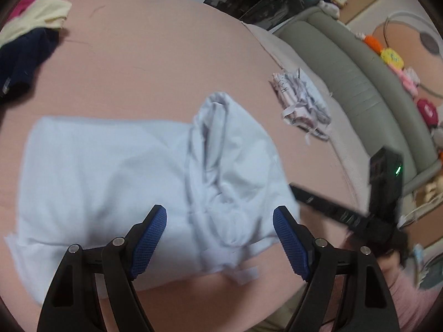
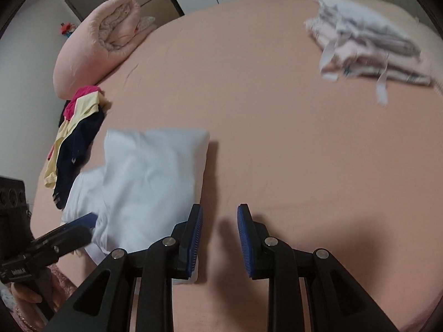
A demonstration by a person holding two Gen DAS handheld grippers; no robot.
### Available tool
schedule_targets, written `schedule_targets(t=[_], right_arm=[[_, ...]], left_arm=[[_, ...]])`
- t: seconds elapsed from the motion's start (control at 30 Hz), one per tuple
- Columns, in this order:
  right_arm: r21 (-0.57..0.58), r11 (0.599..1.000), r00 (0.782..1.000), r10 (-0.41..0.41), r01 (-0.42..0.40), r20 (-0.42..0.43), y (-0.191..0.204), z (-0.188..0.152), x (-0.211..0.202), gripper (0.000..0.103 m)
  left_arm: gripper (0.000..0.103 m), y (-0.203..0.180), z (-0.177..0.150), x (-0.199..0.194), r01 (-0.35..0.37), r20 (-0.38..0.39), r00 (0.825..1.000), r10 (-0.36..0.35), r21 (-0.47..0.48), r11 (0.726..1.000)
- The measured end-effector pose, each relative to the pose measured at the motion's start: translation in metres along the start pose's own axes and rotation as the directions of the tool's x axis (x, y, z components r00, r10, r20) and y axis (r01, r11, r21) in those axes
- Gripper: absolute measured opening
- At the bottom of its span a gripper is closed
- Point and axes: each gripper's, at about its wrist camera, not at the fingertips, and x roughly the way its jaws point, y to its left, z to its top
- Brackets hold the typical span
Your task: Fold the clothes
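Observation:
A pale blue garment (image 1: 116,171) lies partly folded on the pink bed sheet (image 1: 155,63), with a bunched, creased part on its right side. My left gripper (image 1: 220,215) hovers over its near edge, jaws wide open and nothing pressed between the blue pads. In the right wrist view the same garment (image 2: 146,177) lies left of centre. My right gripper (image 2: 219,211) is just off its right edge, jaws a little apart over bare sheet (image 2: 290,144) and holding nothing. One blue pad of the left gripper (image 2: 87,219) shows at the garment's lower left corner.
A heap of yellow, navy and magenta clothes (image 2: 74,138) lies at the bed's left. A folded stack of patterned pale clothes (image 2: 371,47) sits at the far right. A rolled pink quilt (image 2: 105,38) lies at the back. A grey padded bed frame (image 1: 357,83) carries small toys.

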Motion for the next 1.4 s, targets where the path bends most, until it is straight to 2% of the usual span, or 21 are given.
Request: schedule_targets(t=[0.13,0.23,0.3,0.37,0.5,0.6,0.7,0.77,0.83,0.87,0.93,0.97,1.0,1.03,1.07,1.1,1.2,1.27,1.3,1.37,1.4], right_arm=[[0.021,0.998,0.998,0.06,-0.06,0.006,-0.002,-0.011,0.002,0.025],[0.017,0.997,0.997,0.079,-0.08,0.017,-0.005,-0.017,0.002,0.025],[0.012,0.997,0.997,0.077,-0.077,0.015,-0.006,-0.017,0.002,0.025],[0.02,0.998,0.998,0.059,-0.059,0.006,-0.009,-0.015,-0.001,0.025],[0.044,0.994,0.994,0.102,-0.103,0.026,-0.009,-0.002,-0.019,0.025],[-0.028,0.993,0.992,0.119,-0.118,0.044,0.013,0.013,-0.03,0.025],[-0.153,0.983,0.993,0.112,-0.106,0.031,0.049,0.024,-0.029,0.025],[-0.212,0.97,0.992,0.127,-0.12,0.016,0.072,0.028,-0.025,0.025],[-0.251,0.957,0.989,0.149,-0.145,-0.004,0.094,0.027,-0.014,0.025],[-0.27,0.951,0.988,0.154,-0.152,-0.013,0.104,0.026,-0.007,0.025],[-0.299,0.949,0.995,0.082,-0.096,-0.06,0.112,0.017,0.02,0.026],[-0.309,0.95,0.995,0.03,-0.057,-0.092,0.114,0.012,0.037,0.026],[-0.32,0.947,0.992,-0.023,-0.018,-0.123,0.115,0.006,0.054,0.026],[-0.324,0.946,0.994,-0.02,-0.017,-0.11,0.116,0.003,0.053,0.026],[-0.329,0.944,0.995,-0.016,-0.017,-0.095,0.116,0.0,0.051,0.026],[-0.333,0.943,0.997,-0.011,-0.016,-0.081,0.117,-0.002,0.05,0.026],[-0.268,0.96,0.994,0.059,-0.082,-0.093,0.113,0.003,0.035,0.026],[-0.201,0.972,0.992,0.117,-0.124,-0.045,0.106,0.01,0.02,0.026],[-0.179,0.976,0.993,0.12,-0.122,-0.022,0.104,0.014,0.015,0.026],[-0.166,0.98,0.994,0.108,-0.107,-0.004,0.104,0.018,0.012,0.026],[-0.171,0.98,0.995,0.104,-0.104,-0.006,0.103,0.019,0.012,0.026]], left_arm=[[0.076,-0.006,0.003,0.013,0.002,-0.005,1.0,-0.002,0.0,1.0],[0.061,-0.013,0.007,0.024,-0.013,-0.019,1.0,0.014,0.017,1.0],[0.018,-0.015,0.006,0.024,-0.04,-0.018,0.999,0.04,0.011,0.999],[0.017,-0.015,0.008,0.014,-0.03,-0.003,1.0,0.03,-0.023,0.999],[0.016,-0.015,0.012,-0.038,-0.056,0.084,0.995,0.056,-0.003,0.998],[0.016,-0.005,0.017,-0.081,-0.09,0.124,0.988,0.089,-0.004,0.996],[0.016,0.014,0.016,-0.105,-0.174,0.094,0.98,0.174,-0.015,0.985],[0.016,0.027,0.017,-0.103,-0.233,0.066,0.97,0.234,-0.02,0.972],[0.017,0.048,0.015,-0.093,-0.234,0.026,0.971,0.236,-0.062,0.97],[0.02,0.06,0.014,-0.087,-0.23,0.009,0.973,0.232,-0.083,0.97],[0.039,0.084,0.015,-0.067,-0.238,0.005,0.971,0.24,-0.106,0.966],[0.077,0.096,0.016,-0.062,-0.247,-0.006,0.969,0.248,-0.14,0.959],[0.088,0.109,0.017,-0.062,-0.252,-0.04,0.968,0.249,-0.211,0.945],[0.088,0.116,0.017,-0.069,-0.223,-0.046,0.975,0.22,-0.284,0.932],[0.088,0.115,0.017,-0.08,-0.19,-0.009,0.98,0.197,-0.303,0.934],[0.088,0.107,0.019,-0.093,-0.193,0.036,0.977,0.211,-0.276,0.941],[0.086,0.065,0.036,-0.111,-0.283,0.118,0.95,0.288,-0.056,0.958],[0.086,0.036,0.05,-0.105,-0.314,0.132,0.945,0.299,0.117,0.942],[0.086,0.024,0.054,-0.096,-0.336,0.132,0.94,0.314,0.21,0.918],[0.085,0.001,0.056,-0.069,-0.368,0.114,0.928,0.353,0.411,0.834],[0.078,-0.008,0.054,-0.055,-0.358,0.095,0.928,0.361,0.497,0.79]])
